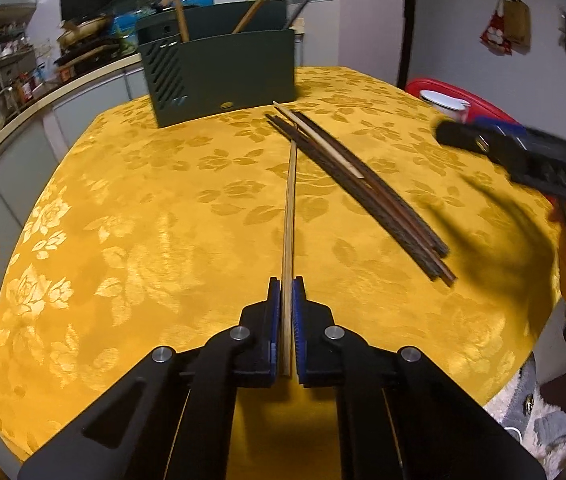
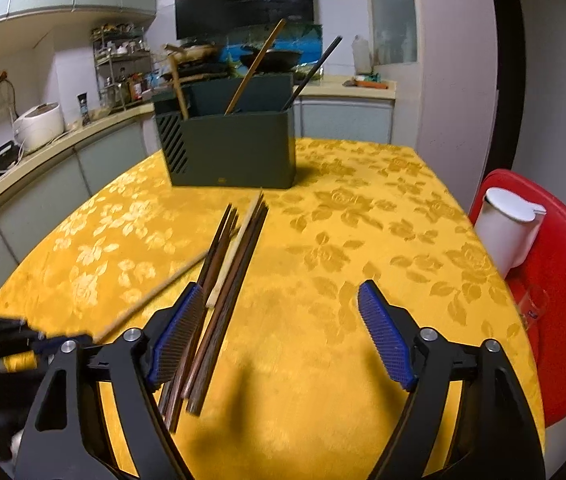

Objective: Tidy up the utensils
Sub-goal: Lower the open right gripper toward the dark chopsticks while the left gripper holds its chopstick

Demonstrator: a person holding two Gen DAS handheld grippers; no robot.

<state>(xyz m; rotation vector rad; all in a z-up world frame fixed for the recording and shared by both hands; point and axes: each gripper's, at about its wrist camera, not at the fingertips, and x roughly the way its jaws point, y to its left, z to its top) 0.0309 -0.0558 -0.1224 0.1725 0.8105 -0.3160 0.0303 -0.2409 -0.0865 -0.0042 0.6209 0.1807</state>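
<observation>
My left gripper (image 1: 287,284) is shut on a light bamboo chopstick (image 1: 289,216) that points away toward the dark green utensil holder (image 1: 219,76). A pile of dark wooden chopsticks (image 1: 367,196) with one light one lies on the yellow tablecloth to its right. My right gripper (image 2: 283,296) is open above the near end of that pile (image 2: 219,280), its left finger (image 2: 179,332) beside the sticks. The holder (image 2: 235,148) has three utensils standing in it. The held chopstick (image 2: 151,292) shows at the left of the right wrist view.
The round table with the yellow floral cloth (image 1: 143,220) has a kitchen counter (image 2: 43,152) behind and to the left. A red stool (image 2: 563,288) with a white lidded cup (image 2: 507,228) stands at the right.
</observation>
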